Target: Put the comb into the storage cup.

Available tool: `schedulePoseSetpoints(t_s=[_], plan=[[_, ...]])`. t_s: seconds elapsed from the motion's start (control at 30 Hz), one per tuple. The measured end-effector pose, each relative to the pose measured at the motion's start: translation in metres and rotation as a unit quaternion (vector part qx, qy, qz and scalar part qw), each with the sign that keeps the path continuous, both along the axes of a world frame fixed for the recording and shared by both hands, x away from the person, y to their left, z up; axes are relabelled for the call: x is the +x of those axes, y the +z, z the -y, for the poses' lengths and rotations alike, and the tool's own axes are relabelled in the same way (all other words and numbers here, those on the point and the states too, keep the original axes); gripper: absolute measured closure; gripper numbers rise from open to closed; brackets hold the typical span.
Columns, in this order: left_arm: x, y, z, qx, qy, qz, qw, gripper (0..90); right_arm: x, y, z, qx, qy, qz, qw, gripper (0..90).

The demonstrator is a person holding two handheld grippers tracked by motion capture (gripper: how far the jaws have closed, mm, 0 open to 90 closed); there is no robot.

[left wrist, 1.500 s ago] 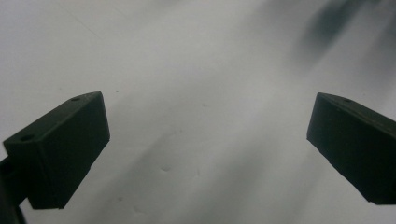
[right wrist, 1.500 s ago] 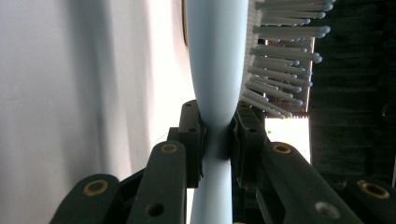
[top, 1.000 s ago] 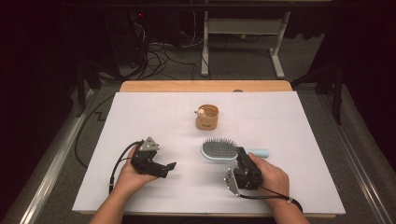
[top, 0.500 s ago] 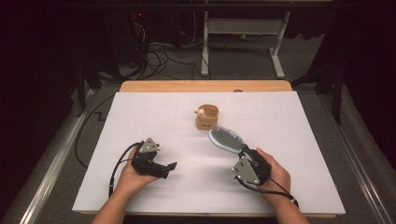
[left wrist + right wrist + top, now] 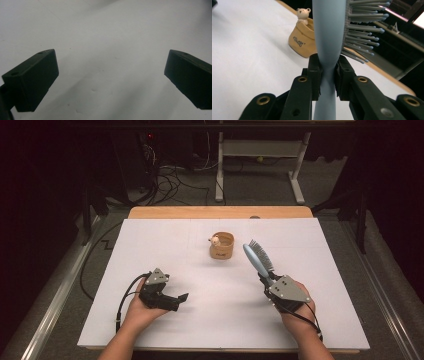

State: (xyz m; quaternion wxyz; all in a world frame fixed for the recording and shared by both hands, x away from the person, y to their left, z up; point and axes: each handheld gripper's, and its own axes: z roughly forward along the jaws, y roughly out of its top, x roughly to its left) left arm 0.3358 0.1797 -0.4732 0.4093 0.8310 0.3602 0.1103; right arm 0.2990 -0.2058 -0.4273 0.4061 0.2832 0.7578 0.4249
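Note:
A light blue hairbrush [image 5: 257,258] [image 5: 329,32] with grey bristles is lifted off the white table, its head pointing up and away, bristles to the right. My right gripper [image 5: 264,278] [image 5: 327,75] is shut on its narrow handle near the table's right front. Just beyond the brush stands a tan cup [image 5: 222,246] [image 5: 302,41] with a small bear figure on its rim. My left gripper [image 5: 180,302] [image 5: 110,75] rests low over the table at the left front, jaws wide open with nothing between them, only bare white surface.
The white sheet [image 5: 165,245] covers most of a wooden table whose far edge [image 5: 220,212] shows. Beyond it are desk legs [image 5: 219,165] and loose cables on a dark floor. Metal rails [image 5: 55,300] run along both sides.
The right gripper has lifted the hairbrush from lying flat on the table and swung its head up toward the cup. The left gripper has stayed where it was.

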Motion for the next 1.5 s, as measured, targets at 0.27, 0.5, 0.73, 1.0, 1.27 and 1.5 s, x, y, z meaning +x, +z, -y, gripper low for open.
schedulePoseSetpoints(t_s=[0.27,0.5,0.73,1.0,1.27,1.5], plan=[[-0.001,0.001,-0.001,0.004,0.003,0.003,1.0000,0.0,0.005,0.001,0.016,0.077,0.000,-0.026,0.9967,77.9],[-0.002,0.001,-0.003,0.002,0.005,0.005,1.0000,0.0,0.007,0.000,0.022,0.115,0.002,-0.041,0.9925,77.9],[-0.002,0.001,-0.004,-0.001,0.006,0.005,1.0000,0.0,0.009,-0.001,0.025,0.137,0.004,-0.053,0.9891,77.9],[-0.003,0.001,-0.004,-0.002,0.007,0.008,0.9999,0.0,0.010,-0.002,0.030,0.171,0.009,-0.062,0.9832,77.9],[-0.005,0.001,-0.004,0.001,0.008,0.012,0.9999,0.0,0.012,-0.004,0.036,0.200,0.004,-0.068,0.9774,77.9],[-0.006,0.001,-0.006,0.004,0.008,0.015,0.9998,0.0,0.013,-0.004,0.035,0.200,0.003,-0.068,0.9774,77.9]])
